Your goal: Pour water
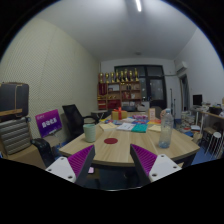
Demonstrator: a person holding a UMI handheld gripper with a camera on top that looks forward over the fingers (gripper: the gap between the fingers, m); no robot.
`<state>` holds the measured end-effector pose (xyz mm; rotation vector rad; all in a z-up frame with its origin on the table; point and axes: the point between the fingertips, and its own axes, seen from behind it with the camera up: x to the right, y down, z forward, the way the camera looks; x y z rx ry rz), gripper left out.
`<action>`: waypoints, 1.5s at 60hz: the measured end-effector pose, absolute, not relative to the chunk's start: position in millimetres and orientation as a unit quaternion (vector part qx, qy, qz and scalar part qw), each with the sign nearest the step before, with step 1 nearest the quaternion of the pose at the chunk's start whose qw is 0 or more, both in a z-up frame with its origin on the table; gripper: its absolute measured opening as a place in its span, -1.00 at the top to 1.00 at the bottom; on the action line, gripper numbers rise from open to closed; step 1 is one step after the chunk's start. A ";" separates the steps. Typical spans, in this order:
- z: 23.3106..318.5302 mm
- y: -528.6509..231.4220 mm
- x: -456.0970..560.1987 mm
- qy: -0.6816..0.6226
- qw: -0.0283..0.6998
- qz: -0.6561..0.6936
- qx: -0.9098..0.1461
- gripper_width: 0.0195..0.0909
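A wooden table stretches ahead of me. Toward its right side stands a clear bottle or tall glass vessel, upright. On the left part of the table stands a pale green cup. A small red coaster-like disc lies on the wood between them, just beyond my fingers. My gripper hovers at the table's near edge, well short of both vessels. Its purple pads stand wide apart with nothing between them.
Papers and small items cover the table's far part. A black office chair and a purple sign stand at the left, shelves at the back wall, desks and a chair at the right.
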<state>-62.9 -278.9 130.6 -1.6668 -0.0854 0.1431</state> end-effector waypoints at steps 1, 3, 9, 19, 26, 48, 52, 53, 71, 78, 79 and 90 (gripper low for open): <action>130.4 -277.8 -60.2 -0.035 0.669 0.060 -0.740 -0.63; 129.3 -275.5 -54.2 -0.031 0.669 0.055 -0.741 -0.62; 123.3 -263.3 -27.9 -0.030 0.668 0.034 -0.743 -0.61; 120.1 -228.0 40.7 -0.025 0.671 -0.013 -0.741 -0.63; 123.5 -194.1 100.7 -0.014 0.678 -0.056 -0.733 -0.62; 104.8 -68.1 197.3 0.027 0.677 -0.091 -0.729 -0.62; 95.7 -49.3 201.6 0.028 0.671 -0.091 -0.735 -0.63; 93.5 -45.3 202.7 0.028 0.669 -0.091 -0.737 -0.63; 83.7 17.5 217.9 0.032 0.662 -0.105 -0.741 -0.67; 78.3 34.4 227.1 0.048 0.656 -0.093 -0.747 -0.30; 79.9 35.4 228.9 0.054 0.660 -0.093 -0.744 -0.30; 82.4 44.4 213.7 0.054 0.676 -0.071 -0.731 -0.10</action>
